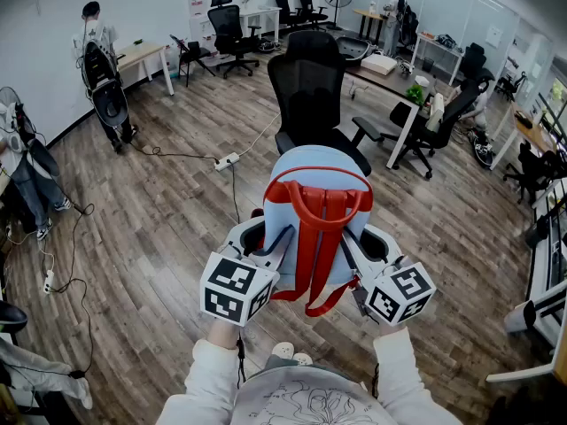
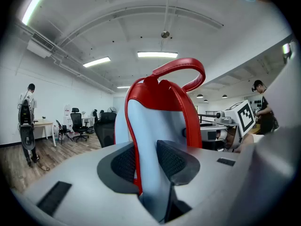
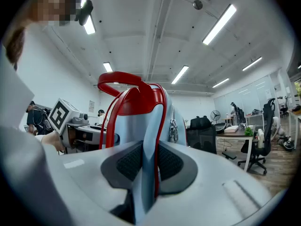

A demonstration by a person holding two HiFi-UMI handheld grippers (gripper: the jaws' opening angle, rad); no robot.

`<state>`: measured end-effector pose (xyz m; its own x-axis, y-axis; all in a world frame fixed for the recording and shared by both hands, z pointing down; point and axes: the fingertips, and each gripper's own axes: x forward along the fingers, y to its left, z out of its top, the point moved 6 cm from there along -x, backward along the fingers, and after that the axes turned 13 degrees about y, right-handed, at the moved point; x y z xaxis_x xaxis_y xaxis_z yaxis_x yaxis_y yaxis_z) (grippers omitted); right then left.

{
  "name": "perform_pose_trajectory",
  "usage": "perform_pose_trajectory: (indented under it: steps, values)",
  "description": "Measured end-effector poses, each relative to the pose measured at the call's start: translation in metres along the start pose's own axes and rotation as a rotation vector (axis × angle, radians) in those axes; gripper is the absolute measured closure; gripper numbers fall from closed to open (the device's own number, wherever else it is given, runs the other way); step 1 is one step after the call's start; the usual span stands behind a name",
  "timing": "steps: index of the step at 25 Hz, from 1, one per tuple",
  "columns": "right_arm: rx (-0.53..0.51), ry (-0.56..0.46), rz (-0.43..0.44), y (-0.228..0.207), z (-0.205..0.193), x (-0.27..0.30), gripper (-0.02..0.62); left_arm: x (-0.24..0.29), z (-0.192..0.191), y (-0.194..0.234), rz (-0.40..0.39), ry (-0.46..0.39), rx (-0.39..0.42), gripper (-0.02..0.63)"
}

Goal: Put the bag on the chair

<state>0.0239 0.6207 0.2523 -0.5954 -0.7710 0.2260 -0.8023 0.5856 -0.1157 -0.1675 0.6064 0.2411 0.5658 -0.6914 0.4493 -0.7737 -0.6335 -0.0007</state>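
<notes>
We are judging the bag (image 1: 310,162) to be soft and rather light. Its cloth is folding flat between the pads, so it is probably bending and sagging wherever nothing is carrying it. It is not looking fragile, and the woven fabric should not be slipping much on the ribbed pads. The two side edges, where we are pinching it, are seeming a good place to hold because the load is hanging evenly. The red top handle (image 1: 319,193) is looking like another good place.

The left gripper (image 2: 146,161) is having its jaws clamped on a blue fold with red piping at the bag's 8 o'clock side. The right gripper (image 3: 143,161) is clamping a similar fold at the 4 o'clock side.

The bag is a light blue backpack with a red trim and red straps (image 1: 314,268) hanging down its back. We are carrying it upright in the air, above the wooden floor (image 1: 159,228). The black office chair (image 1: 312,96) is standing near, at 12 o'clock from the bag, and the bag is not yet resting on it.
</notes>
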Motion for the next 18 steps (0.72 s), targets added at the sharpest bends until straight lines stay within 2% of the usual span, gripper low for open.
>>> perform_pose_trajectory:
  steps: [18]
  values:
    - [0.013, 0.006, -0.025, -0.008, 0.0, 0.045, 0.512, 0.024, 0.001, 0.043, -0.024, 0.008, 0.005, 0.479]
